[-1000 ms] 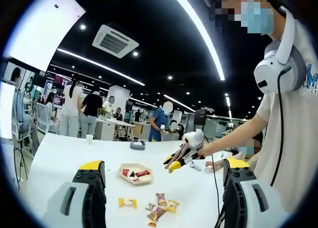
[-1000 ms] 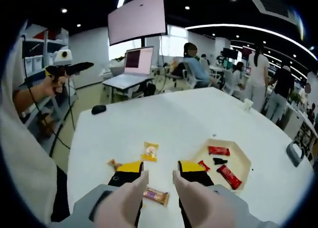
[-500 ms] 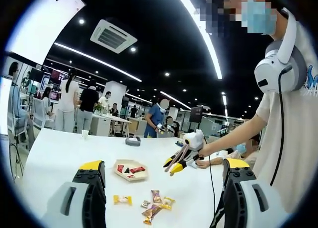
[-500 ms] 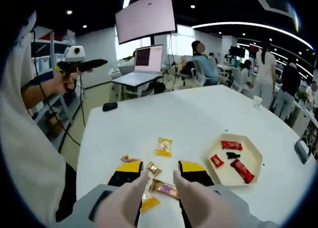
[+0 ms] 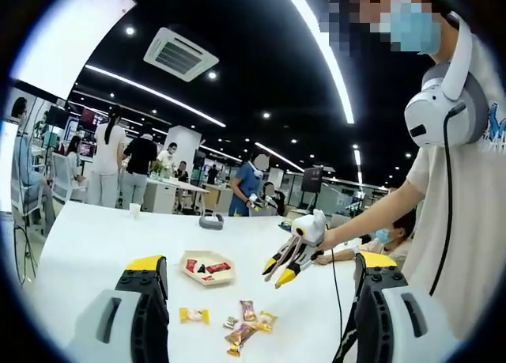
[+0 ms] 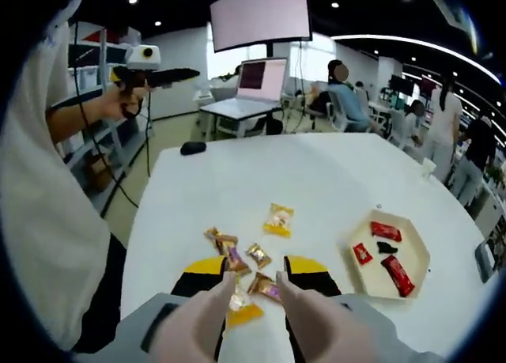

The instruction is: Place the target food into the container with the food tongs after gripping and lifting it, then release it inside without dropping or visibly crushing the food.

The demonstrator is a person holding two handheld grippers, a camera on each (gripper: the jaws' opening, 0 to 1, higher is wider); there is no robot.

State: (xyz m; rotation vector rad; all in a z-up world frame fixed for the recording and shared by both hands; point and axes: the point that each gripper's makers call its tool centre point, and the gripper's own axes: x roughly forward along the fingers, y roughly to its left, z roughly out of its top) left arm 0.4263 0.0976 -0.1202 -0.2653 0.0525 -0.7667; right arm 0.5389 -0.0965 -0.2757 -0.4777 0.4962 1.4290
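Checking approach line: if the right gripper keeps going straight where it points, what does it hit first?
Likely the cluster of wrapped candies on the white table, just ahead between the open right gripper jaws; depth is uncertain.

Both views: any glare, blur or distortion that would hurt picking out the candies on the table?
Left gripper view: strong fisheye bend, bright ceiling strips overhead, the candies small and soft. Right gripper view: the white table is evenly lit without hard shadows, the candies and the tray are fairly sharp, and the right gripper blurs at the bottom edge.
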